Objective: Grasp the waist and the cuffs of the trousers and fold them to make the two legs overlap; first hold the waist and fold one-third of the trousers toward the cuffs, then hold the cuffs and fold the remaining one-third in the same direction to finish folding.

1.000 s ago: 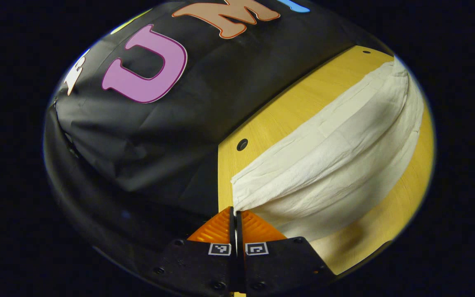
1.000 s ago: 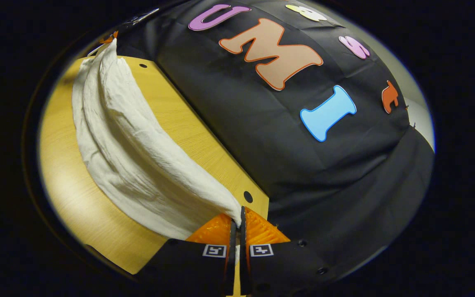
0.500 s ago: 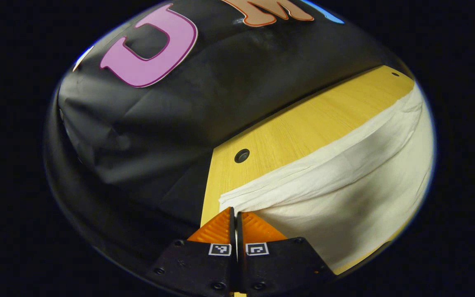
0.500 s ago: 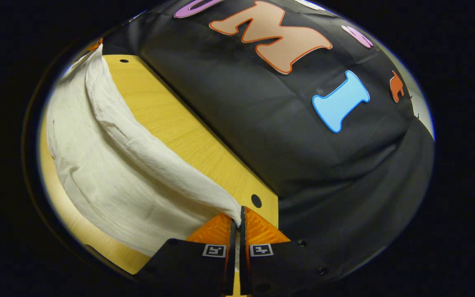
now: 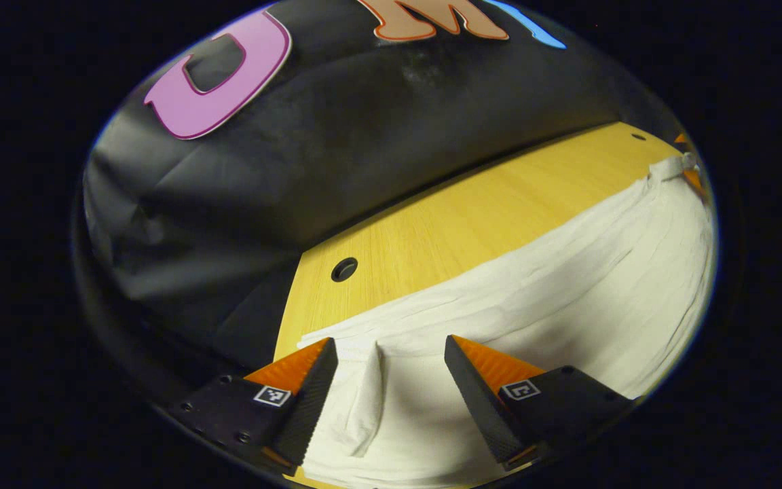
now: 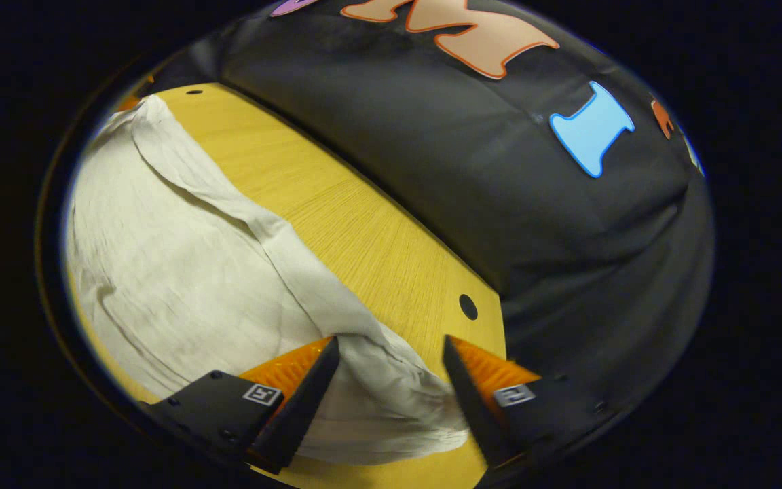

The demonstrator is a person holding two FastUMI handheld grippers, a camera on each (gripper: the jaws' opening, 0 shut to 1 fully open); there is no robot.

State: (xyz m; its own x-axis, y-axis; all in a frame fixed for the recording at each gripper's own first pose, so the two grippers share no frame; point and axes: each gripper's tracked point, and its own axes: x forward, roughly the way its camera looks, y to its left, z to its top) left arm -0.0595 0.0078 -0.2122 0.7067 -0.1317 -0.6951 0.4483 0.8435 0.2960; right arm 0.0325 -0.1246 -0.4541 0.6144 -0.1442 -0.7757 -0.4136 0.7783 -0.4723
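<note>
Cream-white trousers [image 5: 567, 305] lie stretched along the yellow wooden table [image 5: 466, 217]. In the left gripper view, my left gripper [image 5: 389, 343] stands open over one end of them, and a small ridge of cloth lies loose between its fingers. In the right gripper view, the trousers [image 6: 180, 272] run away to the far left. My right gripper [image 6: 389, 339] is open over their near end, where a crumpled corner lies free between the fingers. The right gripper [image 5: 693, 178] also appears small at the far end in the left gripper view.
The table's back edge meets the black cloth wall [image 5: 364, 136]. A round hole [image 5: 344, 269] sits near the table corner beside my left gripper. Another hole [image 6: 468, 307] lies near the corner by my right gripper. A strip of bare wood [image 6: 364, 231] runs between trousers and wall.
Both grippers were shut on the trousers' ends and holding them up. Both have opened and let go, and the cloth has settled flat on the table.
</note>
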